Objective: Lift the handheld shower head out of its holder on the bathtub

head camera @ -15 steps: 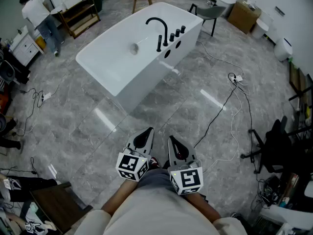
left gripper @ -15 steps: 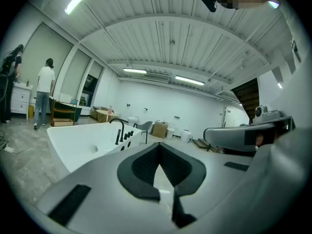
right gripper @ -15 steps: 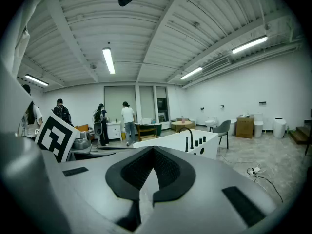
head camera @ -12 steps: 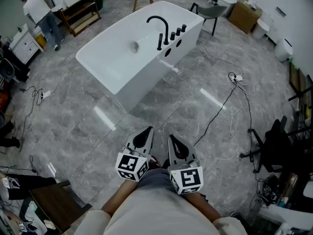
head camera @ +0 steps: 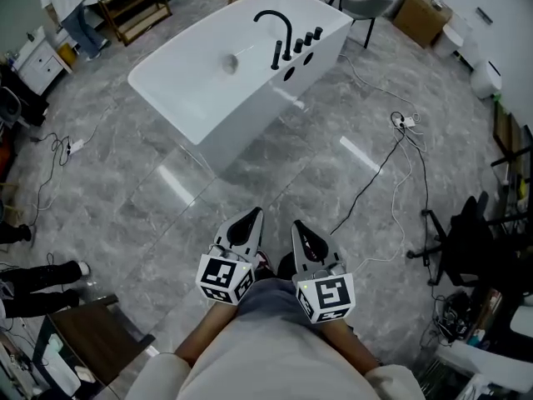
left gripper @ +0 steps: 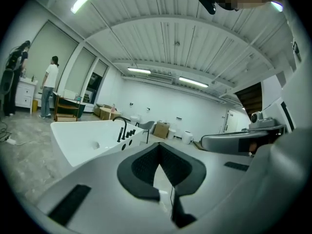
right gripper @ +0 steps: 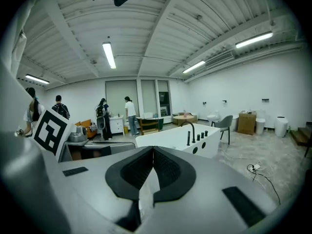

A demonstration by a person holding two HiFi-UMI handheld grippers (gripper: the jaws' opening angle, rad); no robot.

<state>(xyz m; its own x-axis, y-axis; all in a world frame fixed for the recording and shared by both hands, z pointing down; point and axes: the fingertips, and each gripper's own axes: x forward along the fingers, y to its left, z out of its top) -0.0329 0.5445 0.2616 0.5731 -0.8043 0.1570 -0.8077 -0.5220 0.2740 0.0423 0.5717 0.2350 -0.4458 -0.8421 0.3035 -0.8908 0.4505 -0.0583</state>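
Two claws, both closed and empty, are held side by side close in front of the person, above the grey marbled tile floor (head camera: 125, 190). On the left claw (head camera: 250, 216) the pads meet at the tips with nothing between them. On the right claw (head camera: 297, 227) the pads are likewise pressed together on nothing. The white rectangular freestanding bathtub (head camera: 250, 127) stands well apart from both claws. The black handheld shower head (head camera: 276, 54), a slim upright rod, sits in its holder on the tub deck, between the black arched spout (head camera: 271, 19) and a row of three black knobs (head camera: 306, 38). Neither claw touches it. Black cables (head camera: 375, 173) lie on the floor to the right of the tub.
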